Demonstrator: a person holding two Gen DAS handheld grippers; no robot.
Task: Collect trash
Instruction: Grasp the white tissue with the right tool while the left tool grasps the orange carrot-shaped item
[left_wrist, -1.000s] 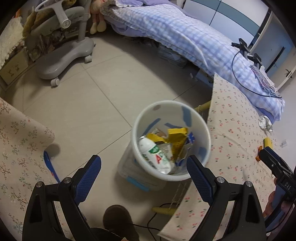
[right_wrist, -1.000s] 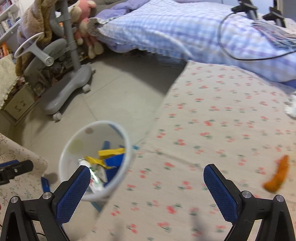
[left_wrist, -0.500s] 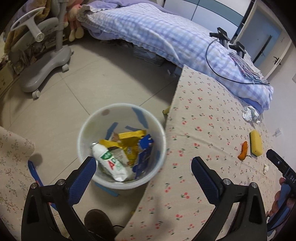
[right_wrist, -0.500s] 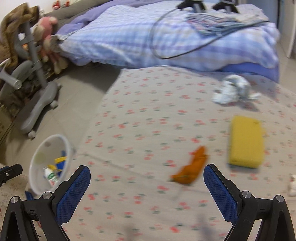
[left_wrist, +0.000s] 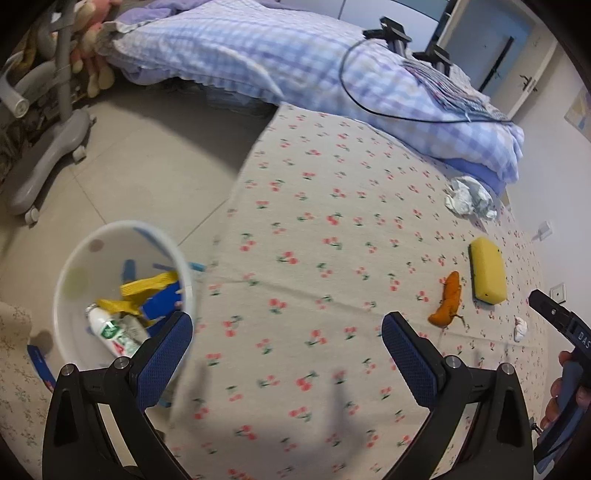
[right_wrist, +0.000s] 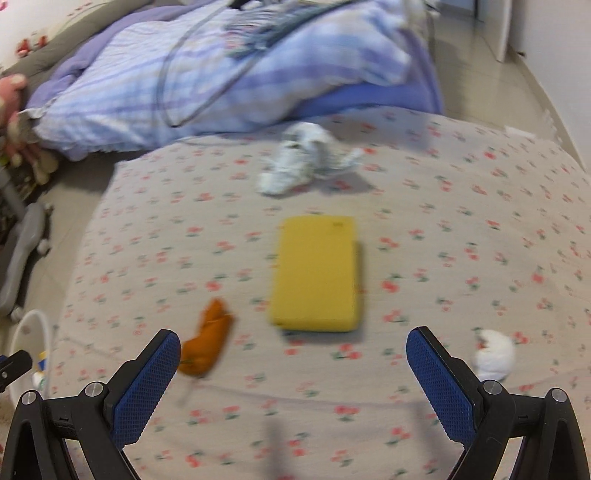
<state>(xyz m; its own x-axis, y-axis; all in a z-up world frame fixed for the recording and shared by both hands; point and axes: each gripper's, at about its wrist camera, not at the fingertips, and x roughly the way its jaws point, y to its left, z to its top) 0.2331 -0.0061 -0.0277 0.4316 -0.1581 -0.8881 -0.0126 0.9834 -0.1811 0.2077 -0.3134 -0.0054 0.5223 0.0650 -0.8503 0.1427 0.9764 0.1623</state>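
A white trash bin (left_wrist: 74, 258) with wrappers and a small bottle inside stands on the floor left of the cherry-print table (left_wrist: 332, 229). On the table lie an orange peel (left_wrist: 447, 300) (right_wrist: 208, 345), a yellow sponge (left_wrist: 487, 274) (right_wrist: 316, 273), a crumpled white wrapper (left_wrist: 467, 197) (right_wrist: 303, 162) and a small white paper ball (left_wrist: 520, 328) (right_wrist: 495, 356). My left gripper (left_wrist: 286, 354) is open and empty above the table's near edge. My right gripper (right_wrist: 293, 373) is open and empty, just in front of the sponge, between the peel and the paper ball.
A bed with a blue checked quilt (left_wrist: 295, 62) and a black cable runs along the far side of the table. A grey chair base (left_wrist: 48, 155) stands on the tiled floor at the left. The bin's rim also shows in the right wrist view (right_wrist: 22, 332).
Both grippers have swung right, away from the bin and over the table. The right gripper has closed in on the sponge and peel. Both stayed open and empty.
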